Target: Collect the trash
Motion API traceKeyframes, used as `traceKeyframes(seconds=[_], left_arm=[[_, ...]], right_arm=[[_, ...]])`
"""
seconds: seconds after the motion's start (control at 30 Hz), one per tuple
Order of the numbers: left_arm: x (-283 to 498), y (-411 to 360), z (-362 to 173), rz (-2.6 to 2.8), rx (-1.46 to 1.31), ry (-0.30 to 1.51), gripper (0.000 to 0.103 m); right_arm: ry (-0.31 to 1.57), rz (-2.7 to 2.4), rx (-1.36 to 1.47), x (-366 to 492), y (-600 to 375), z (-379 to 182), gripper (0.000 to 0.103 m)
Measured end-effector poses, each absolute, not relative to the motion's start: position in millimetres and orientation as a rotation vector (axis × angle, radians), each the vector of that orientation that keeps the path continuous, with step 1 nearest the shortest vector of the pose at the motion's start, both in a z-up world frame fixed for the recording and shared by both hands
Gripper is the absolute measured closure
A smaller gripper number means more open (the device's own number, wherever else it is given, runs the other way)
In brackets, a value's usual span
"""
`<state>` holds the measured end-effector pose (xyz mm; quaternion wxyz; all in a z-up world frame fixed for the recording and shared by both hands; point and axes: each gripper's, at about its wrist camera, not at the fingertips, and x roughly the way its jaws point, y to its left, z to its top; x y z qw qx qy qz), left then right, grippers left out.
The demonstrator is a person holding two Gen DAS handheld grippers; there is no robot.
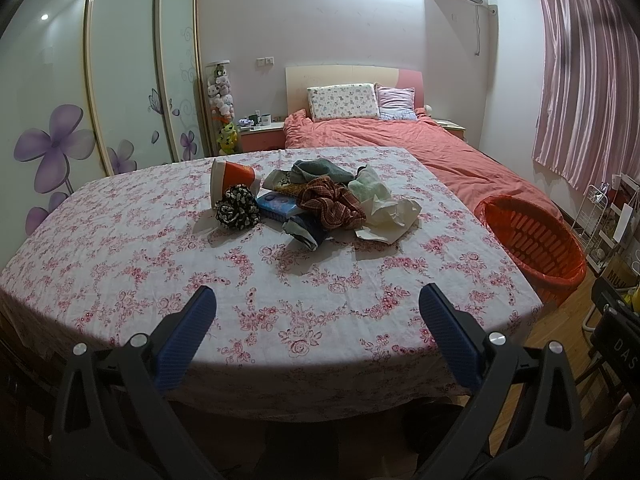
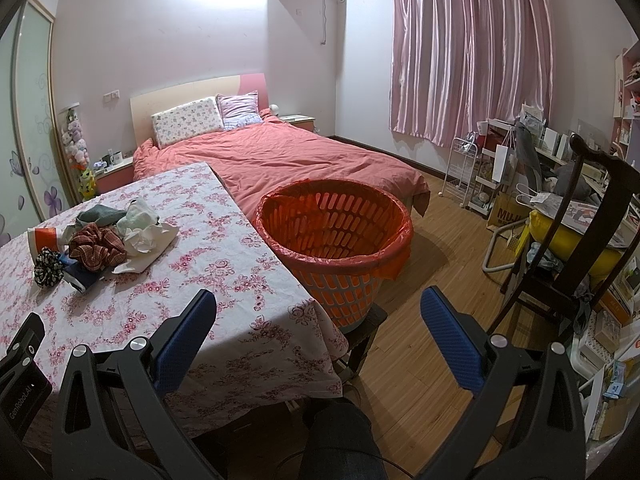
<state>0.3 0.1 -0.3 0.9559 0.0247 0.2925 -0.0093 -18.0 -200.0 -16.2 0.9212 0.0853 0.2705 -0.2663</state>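
Left tool [image 1: 318,308] spread wide, nothing between its blue pads, hovering over the near edge of the bench [image 1: 120,264]. Right tool [image 2: 318,312] also spread and empty, out past the bench's near right corner, aimed toward the orange basket [image 2: 336,236].

Trash pile sits mid-bench, nearer the far edge: orange paper cup [image 1: 236,178] lying on its side, crumpled white paper [image 1: 390,216], blue packet [image 1: 276,205], mixed with cloth-like items: black-and-white scrunchie [image 1: 237,207], red-brown striped scrunchie [image 1: 332,202], grey-green cloth [image 1: 320,171]. Items touching or overlapping; can't tell exactly what lies under the heap.

Basket stands just beside the bench's right edge, lined with a red bag, on what looks like a low stool. As far as the right wrist view shows its inside, nothing in it.

Progress judgement: essentially at the start. Nothing collected, pile untouched, both tools well apart from it. All left: pick the paper, cup, packet one by one and drop them in the basket; the cloth pieces probably aren't trash.
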Motion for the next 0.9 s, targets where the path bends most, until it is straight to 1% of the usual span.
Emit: traceKeyframes(seconds=[0.9], left_arm=[[0.3,0.2,-0.3,-0.02,0.048,0.599,0.004]], right_arm=[[0.557,-0.547,0.176,-16.8,-197.1,-21.8,0.002]])
